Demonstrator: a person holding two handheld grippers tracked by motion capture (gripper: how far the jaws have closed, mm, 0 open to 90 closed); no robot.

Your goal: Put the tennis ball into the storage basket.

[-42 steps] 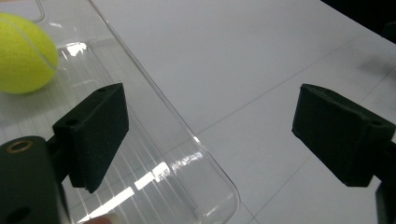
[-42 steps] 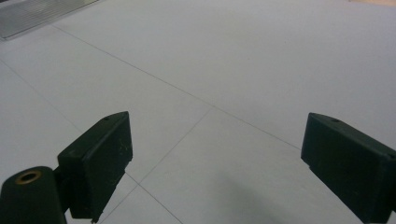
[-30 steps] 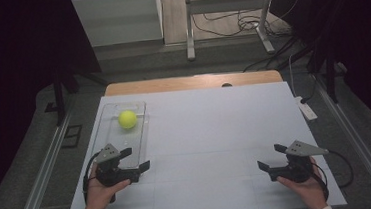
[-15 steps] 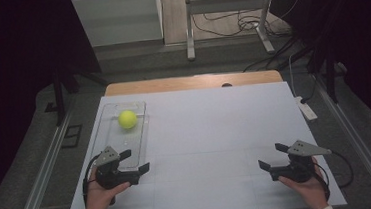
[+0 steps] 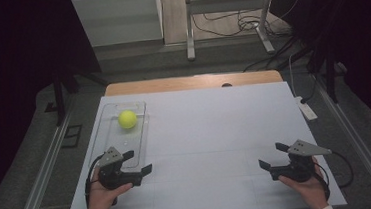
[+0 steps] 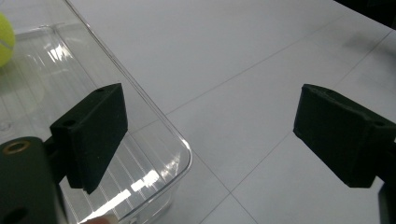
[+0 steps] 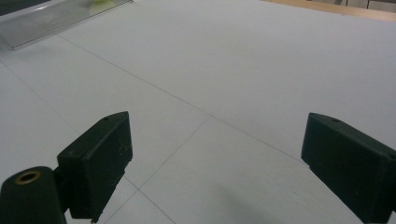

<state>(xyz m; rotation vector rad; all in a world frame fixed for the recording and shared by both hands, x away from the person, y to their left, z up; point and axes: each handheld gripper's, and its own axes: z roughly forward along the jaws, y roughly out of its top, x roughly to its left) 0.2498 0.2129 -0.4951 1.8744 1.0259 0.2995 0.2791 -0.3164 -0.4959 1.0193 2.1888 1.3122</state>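
Yellow-green tennis ball (image 5: 127, 119) resting inside clear plastic tray (image 5: 110, 140), far end.

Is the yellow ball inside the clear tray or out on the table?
Inside. The ball sits within the tray's rim, toward its far end.

Left tongs (image 5: 137, 161) and right tongs (image 5: 273, 156) low, well apart, jaws wide, both in hand.
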